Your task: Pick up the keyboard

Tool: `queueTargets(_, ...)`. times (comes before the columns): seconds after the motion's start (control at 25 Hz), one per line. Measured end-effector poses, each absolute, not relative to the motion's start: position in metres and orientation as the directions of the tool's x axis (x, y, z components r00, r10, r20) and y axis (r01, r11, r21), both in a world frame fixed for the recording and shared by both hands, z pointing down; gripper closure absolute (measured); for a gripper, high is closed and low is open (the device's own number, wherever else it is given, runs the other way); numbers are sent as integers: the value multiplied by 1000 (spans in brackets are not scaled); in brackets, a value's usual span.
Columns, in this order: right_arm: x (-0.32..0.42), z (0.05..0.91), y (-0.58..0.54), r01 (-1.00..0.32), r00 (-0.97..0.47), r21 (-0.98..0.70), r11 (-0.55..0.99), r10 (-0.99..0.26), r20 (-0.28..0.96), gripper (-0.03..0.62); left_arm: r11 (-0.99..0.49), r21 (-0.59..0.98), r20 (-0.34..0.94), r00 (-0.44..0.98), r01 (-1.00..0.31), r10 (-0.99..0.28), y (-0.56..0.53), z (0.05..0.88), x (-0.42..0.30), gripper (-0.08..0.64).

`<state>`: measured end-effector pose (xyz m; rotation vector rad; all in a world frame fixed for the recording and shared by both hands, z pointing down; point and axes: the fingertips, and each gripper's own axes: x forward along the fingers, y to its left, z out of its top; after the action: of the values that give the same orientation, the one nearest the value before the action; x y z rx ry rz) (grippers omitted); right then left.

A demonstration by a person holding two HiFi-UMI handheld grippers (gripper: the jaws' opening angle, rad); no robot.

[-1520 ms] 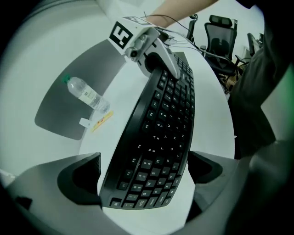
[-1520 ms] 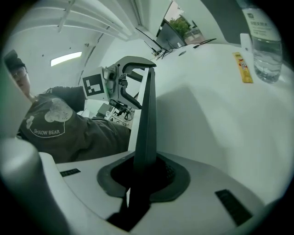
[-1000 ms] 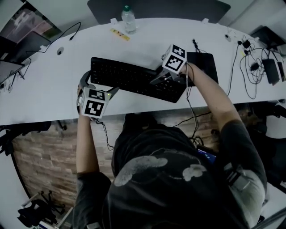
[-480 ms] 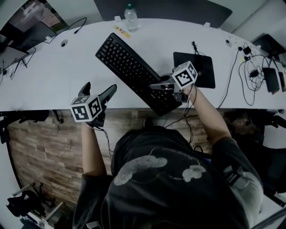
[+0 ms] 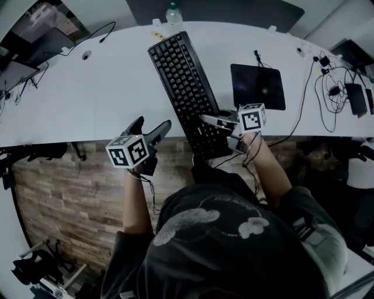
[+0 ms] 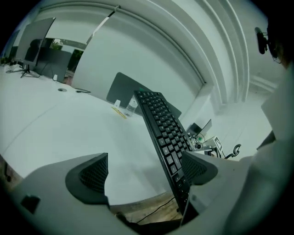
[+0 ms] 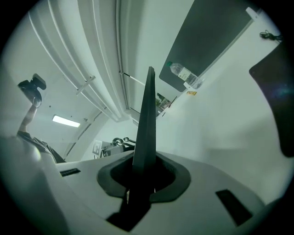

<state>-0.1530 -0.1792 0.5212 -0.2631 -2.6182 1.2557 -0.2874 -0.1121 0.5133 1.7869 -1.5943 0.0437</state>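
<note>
Desk [image 5: 87, 99] edge: right gripper [image 5: 211, 121] pinches keyboard [image 5: 187, 82] near end; left gripper [image 5: 152, 124] empty, jaws closing. Better to grip the opposite edge to steady it.

the keyboard [image 5: 187, 82] stretches over the table [image 5: 76, 105], far end just before the bottle [image 5: 173, 13], near end past the front edge. my right gripper [image 5: 211, 120] clamps that near end from the right. the mouse pad [image 5: 257, 86] lies right of the keyboard. my left gripper [image 5: 151, 127], jaws closing on nothing, sits left, apart.
</note>
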Motion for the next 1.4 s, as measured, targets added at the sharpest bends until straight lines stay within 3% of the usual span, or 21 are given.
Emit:
queueTargets(0.08,-146,522,-166,45,-967,-806,590,230,114,535,33,492,468,232,-870,-853,-99,516,-279,97)
queueTargets(0.2,-137,520,-149,17,-977,-819,573,182,108,535,8,461,463,233,-887,-855,-76,516,-271,252)
queueTargets(0.48,-117,507,-117,-12,-993,-785,620,86,83,535,19,386,443,168,-922,-881,-17,510,-265,443)
queueTargets(0.76,-99,491,-76,-24,-998,-765,644,24,52,535,62,340,415,90,-938,-905,35,498,-256,503)
queueTargets(1.4,-57,485,3,-153,-988,-648,746,-101,117,536,84,267,368,21,-960,-930,112,477,-210,520)
